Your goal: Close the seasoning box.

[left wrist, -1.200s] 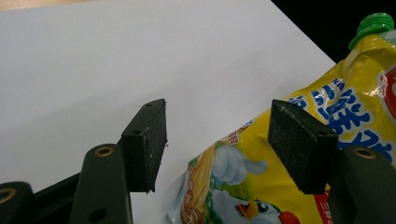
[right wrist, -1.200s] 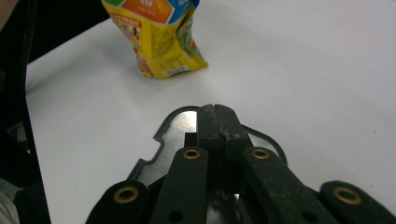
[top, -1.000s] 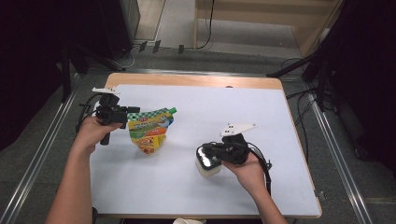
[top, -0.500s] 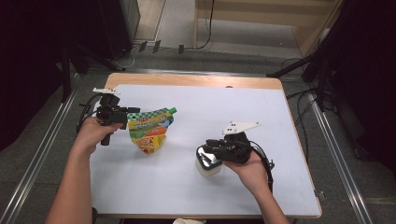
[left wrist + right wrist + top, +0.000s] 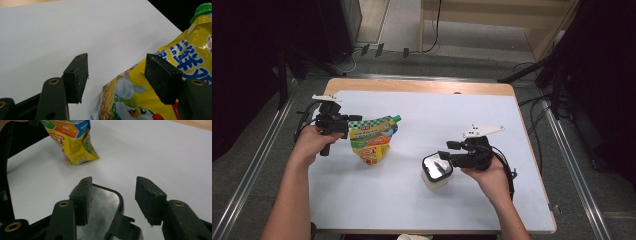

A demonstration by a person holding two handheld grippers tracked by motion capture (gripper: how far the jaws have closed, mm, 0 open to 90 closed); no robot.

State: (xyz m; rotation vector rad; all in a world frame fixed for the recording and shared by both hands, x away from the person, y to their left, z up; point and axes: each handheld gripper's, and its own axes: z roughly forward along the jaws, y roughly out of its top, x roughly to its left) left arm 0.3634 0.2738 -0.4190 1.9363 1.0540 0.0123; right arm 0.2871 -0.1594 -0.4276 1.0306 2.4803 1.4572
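Right gripper (image 5: pixel 443 156): jaws have just been opening, now apart with a clear gap and nothing pinched. In the right gripper view its pads (image 5: pixel 85 195) stand off either side of the black lid (image 5: pixel 105 212), not pressing it. Left gripper (image 5: pixel 354 125): jaws spread fairly wide. In the left gripper view the yellow pouch (image 5: pixel 150 95) lies under and between the pads, far pad (image 5: pixel 161 77) sits over the pouch face, no squeeze visible.

White table mat (image 5: pixel 427 120) covers most of the wooden tabletop (image 5: pixel 422 86).

Pouch (image 5: pixel 372 140) is on the mat at left-centre, just beside the left gripper tips, green cap (image 5: pixel 396 118) pointing up-right in the high view.

White tub (image 5: pixel 435 176) with the black-rimmed glossy lid (image 5: pixel 437 166) sits right of centre, directly at the right gripper tips, well apart from the pouch.
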